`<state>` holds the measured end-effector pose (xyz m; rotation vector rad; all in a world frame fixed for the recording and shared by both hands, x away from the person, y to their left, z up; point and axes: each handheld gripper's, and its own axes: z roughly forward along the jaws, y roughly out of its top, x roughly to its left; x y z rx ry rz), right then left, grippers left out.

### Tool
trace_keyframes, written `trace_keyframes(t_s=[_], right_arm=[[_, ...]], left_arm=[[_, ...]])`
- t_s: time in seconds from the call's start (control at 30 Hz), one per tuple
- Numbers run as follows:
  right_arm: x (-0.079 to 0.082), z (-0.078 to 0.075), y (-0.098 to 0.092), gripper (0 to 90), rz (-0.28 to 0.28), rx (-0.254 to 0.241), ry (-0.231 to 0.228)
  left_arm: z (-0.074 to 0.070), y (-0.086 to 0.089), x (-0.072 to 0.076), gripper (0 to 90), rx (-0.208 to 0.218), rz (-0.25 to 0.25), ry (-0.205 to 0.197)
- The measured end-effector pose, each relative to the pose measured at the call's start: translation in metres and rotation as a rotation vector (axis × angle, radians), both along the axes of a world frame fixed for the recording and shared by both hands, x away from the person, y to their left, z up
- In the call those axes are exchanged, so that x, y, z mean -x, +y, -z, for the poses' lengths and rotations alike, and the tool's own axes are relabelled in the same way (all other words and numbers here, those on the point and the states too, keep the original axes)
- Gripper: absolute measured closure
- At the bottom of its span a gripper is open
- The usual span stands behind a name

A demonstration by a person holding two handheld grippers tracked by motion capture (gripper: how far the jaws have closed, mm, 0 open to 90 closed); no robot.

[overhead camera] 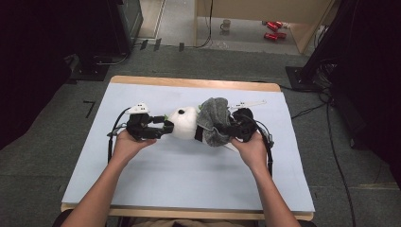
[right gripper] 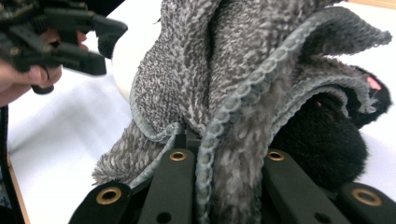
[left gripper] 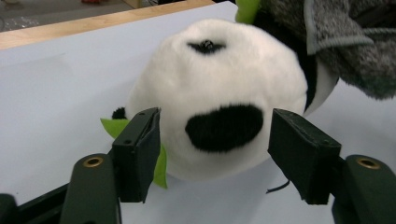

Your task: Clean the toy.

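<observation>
**Grippers at a plush panda: towel wrap, item count**

Left gripper (left gripper: 215,154): jaws spread, pads standing either side of the plush panda's (left gripper: 219,98) white head, not pressing on it. Right gripper (right gripper: 219,154): jaws pressed together, pinching a fold of the grey towel (right gripper: 243,88) by its hemmed edge.

Location: the panda lies on its side near the middle of the pale blue table (overhead camera: 179,175), head to the left; the towel is draped over its body at the right, a black paw showing under the cloth.

Handling note, by judgement: steady the head with the left pads without squashing it, keep the right pinch on the hem, and draw the cloth across evenly so it does not bunch.

Count: 2 grippers, 1 panda, 1 towel, 1 table. Far off on the floor: 1 mug (overhead camera: 226,25), 2 red cans (overhead camera: 273,30).
</observation>
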<state>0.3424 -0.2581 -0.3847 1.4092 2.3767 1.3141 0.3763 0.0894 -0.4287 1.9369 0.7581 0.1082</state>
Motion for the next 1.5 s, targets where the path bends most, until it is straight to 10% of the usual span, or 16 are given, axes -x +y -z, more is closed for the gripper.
trace_keyframes(t_s=[0.4, 0.7, 1.0, 1.23, 1.5], right_arm=[[-0.006, 0.001, -0.003, 81.7, 0.000, -0.020, 0.009], [-0.008, 0.001, -0.004, 81.6, 0.025, -0.033, -0.002], [-0.012, -0.012, -0.005, 81.6, 0.024, -0.078, -0.004], [-0.005, -0.031, 0.023, 81.6, -0.049, -0.095, -0.052], [-0.006, -0.011, 0.061, 80.9, -0.096, -0.015, -0.034]], left_arm=[[0.021, -0.018, -0.009, 23.2, 0.005, 0.013, -0.055], [0.017, -0.025, -0.005, 61.4, -0.009, -0.038, 0.041], [0.001, -0.032, 0.009, 67.5, 0.000, -0.081, 0.097], [-0.005, -0.041, 0.023, 67.0, -0.031, -0.116, 0.073], [-0.008, -0.046, 0.030, 66.5, -0.056, -0.134, 0.075]])
